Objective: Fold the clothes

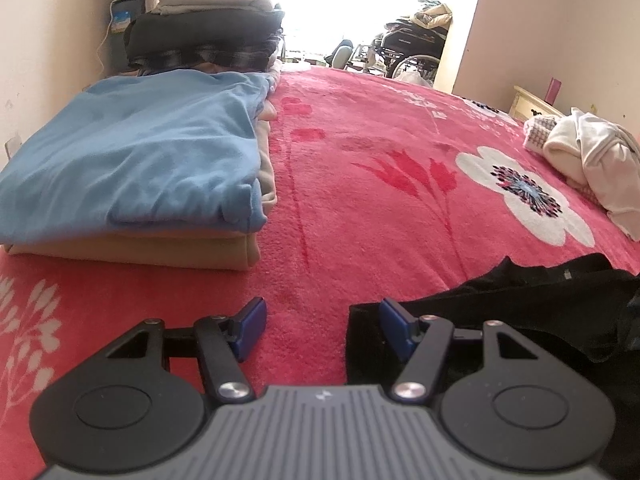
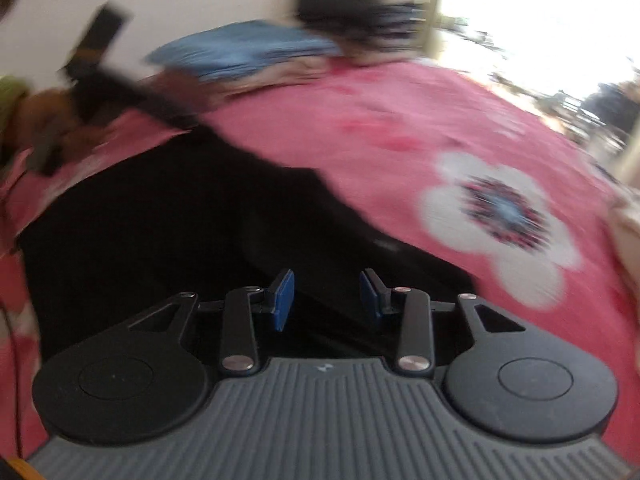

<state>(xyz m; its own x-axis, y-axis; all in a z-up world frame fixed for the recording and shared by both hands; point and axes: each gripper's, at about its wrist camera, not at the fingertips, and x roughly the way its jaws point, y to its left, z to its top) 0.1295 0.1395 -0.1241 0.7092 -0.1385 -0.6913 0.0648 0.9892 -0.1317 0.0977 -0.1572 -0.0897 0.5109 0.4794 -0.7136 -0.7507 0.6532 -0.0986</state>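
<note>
A black garment (image 1: 520, 312) lies on the pink flowered bedspread (image 1: 360, 160), at the lower right of the left wrist view. My left gripper (image 1: 322, 328) is open just above the bed, its right pad at the garment's left edge. In the blurred right wrist view the black garment (image 2: 180, 220) spreads wide under my right gripper (image 2: 326, 300), which is open with nothing between its fingers. The other gripper (image 2: 96, 64) shows at the upper left there, held by a hand.
A folded blue garment (image 1: 132, 160) sits on a tan one (image 1: 140, 248) at the left, with a taller stack of dark and beige clothes (image 1: 208, 24) behind. A heap of white clothes (image 1: 588, 160) lies at the right edge. A wheelchair (image 1: 412, 52) stands beyond the bed.
</note>
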